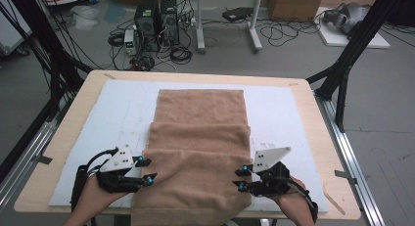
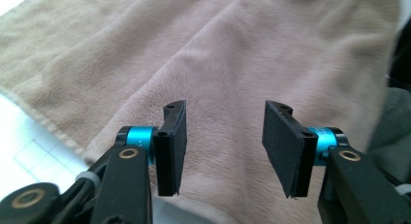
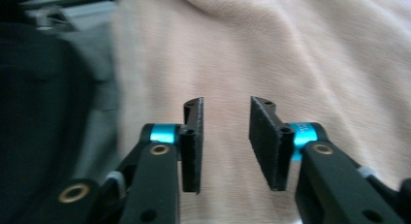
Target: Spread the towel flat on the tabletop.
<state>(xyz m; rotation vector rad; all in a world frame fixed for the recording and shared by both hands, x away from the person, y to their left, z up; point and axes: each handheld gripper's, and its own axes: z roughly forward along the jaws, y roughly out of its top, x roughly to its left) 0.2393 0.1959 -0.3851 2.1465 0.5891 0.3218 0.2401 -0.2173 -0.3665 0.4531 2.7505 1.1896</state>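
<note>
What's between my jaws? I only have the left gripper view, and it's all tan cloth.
Observer: Nothing. The high view shows the left gripper open at the left edge of the folded towel.
Operator: And the other one?
Observer: The right gripper is open too, with towel beyond it and none between the pads.
Operator: Does the towel sit wholly on the table?
Observer: No. Its near end hangs over the front edge of the table.

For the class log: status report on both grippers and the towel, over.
Left gripper open, nothing between jaws. Right gripper open, empty too. Brown towel lies in stepped folds on the white mat, near end hanging over the table edge. Nothing in the way.
</note>
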